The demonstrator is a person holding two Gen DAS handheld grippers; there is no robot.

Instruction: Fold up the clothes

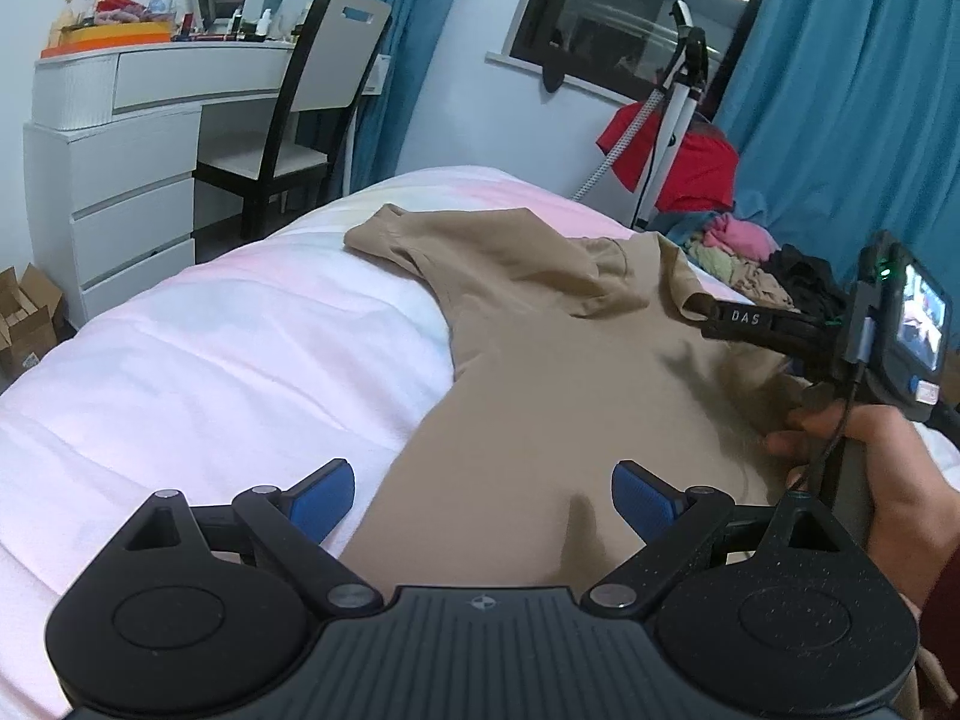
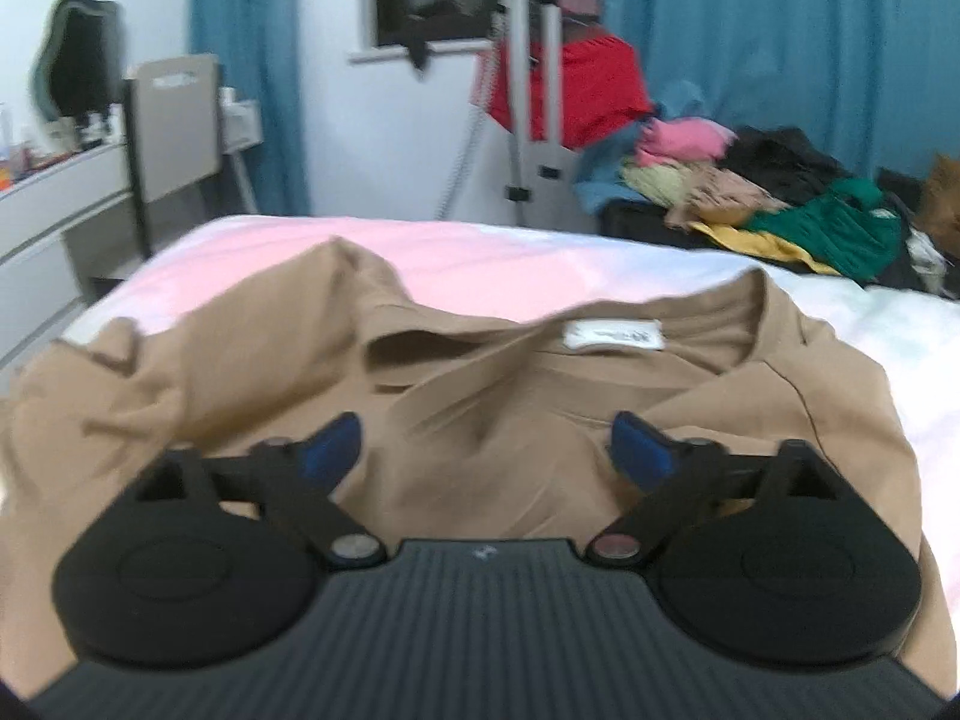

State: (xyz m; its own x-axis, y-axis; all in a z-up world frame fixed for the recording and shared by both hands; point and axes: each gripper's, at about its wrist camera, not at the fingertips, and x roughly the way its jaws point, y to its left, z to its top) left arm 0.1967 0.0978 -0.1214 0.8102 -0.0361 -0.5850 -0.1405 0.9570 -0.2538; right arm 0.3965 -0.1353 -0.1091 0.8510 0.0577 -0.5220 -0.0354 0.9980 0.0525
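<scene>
Hovering wide apart, the left claw (image 1: 483, 501) and right claw (image 2: 483, 450) grip nothing above the rumpled tan cotton T-shirt (image 1: 540, 372) on the pink-white bed (image 1: 210, 360); its hem is cut off. Beyond, blurred, a heap of coloured clothes (image 2: 768, 192).

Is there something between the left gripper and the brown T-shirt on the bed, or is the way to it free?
Nothing visible stands in the way. The left gripper is open right over the tan T-shirt, which lies spread on the pink and white bedcover. The right gripper is open above the shirt's collar area.
</scene>
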